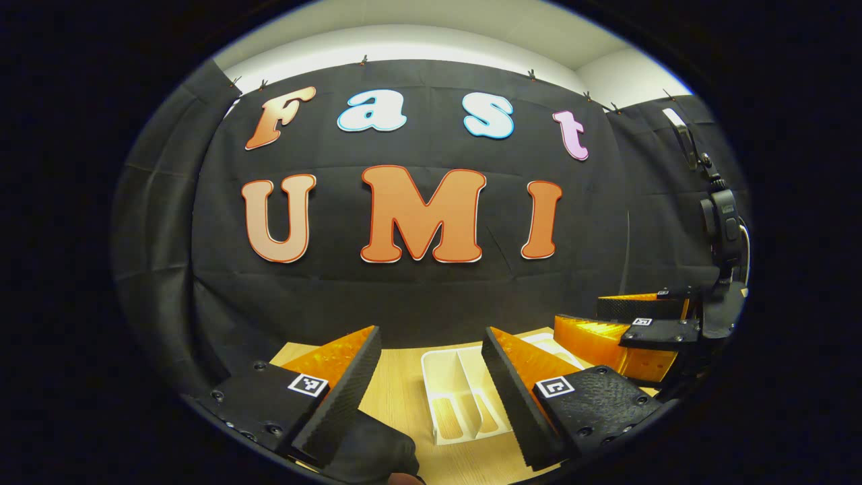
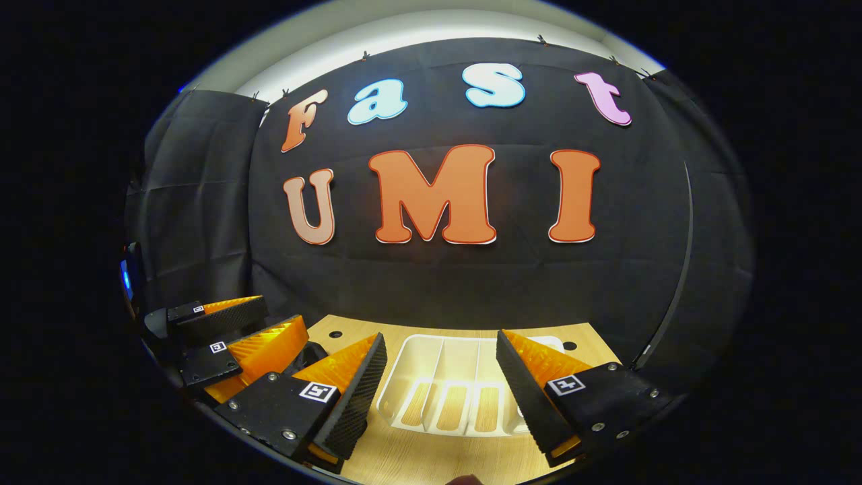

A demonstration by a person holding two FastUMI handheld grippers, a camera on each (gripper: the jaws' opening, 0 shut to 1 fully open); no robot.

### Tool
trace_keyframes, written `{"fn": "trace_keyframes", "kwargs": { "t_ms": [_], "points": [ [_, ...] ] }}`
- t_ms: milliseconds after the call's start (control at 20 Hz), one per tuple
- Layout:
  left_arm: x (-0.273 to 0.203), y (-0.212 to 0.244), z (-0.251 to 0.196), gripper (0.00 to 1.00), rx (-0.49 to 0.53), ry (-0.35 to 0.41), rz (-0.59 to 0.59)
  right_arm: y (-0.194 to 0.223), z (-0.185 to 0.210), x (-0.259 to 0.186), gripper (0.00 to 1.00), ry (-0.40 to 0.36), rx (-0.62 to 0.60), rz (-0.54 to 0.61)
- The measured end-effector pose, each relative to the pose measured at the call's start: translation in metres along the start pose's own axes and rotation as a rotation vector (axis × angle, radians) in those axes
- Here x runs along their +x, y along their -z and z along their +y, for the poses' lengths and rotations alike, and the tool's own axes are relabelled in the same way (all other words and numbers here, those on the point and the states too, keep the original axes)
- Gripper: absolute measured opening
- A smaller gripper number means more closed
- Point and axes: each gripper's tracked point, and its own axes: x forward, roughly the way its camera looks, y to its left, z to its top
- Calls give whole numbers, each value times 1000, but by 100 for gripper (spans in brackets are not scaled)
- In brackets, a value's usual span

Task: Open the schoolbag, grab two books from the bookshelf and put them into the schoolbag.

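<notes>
A white slotted bookshelf rack (image 1: 465, 394) lies on the wooden table (image 1: 397, 404), straight ahead of my left gripper (image 1: 431, 337), which is open with nothing between its fingers. In the right gripper view the same rack (image 2: 431, 357) sits just beyond my right gripper (image 2: 441, 337), also open and holding nothing. The table's wood shows through the rack's compartments. A dark rounded shape (image 1: 377, 448) lies under my left finger; I cannot tell what it is. The right gripper (image 1: 580, 311) appears beside me on the right, and the left gripper (image 2: 283, 315) appears at the left.
The black cloth wall (image 2: 438, 283) rises close behind the table's far edge and wraps both sides. Two small round holes (image 2: 335, 334) mark the tabletop near its back corners. A dark device (image 1: 724, 229) rides above the right gripper.
</notes>
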Motion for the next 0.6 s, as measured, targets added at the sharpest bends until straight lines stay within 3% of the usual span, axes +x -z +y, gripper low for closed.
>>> {"fn": "trace_keyframes", "kwargs": {
  "t_ms": [600],
  "points": [
    [-3,3,28,96,23,-88,-4,1,0,4,98,29,-12,-4]
  ]
}}
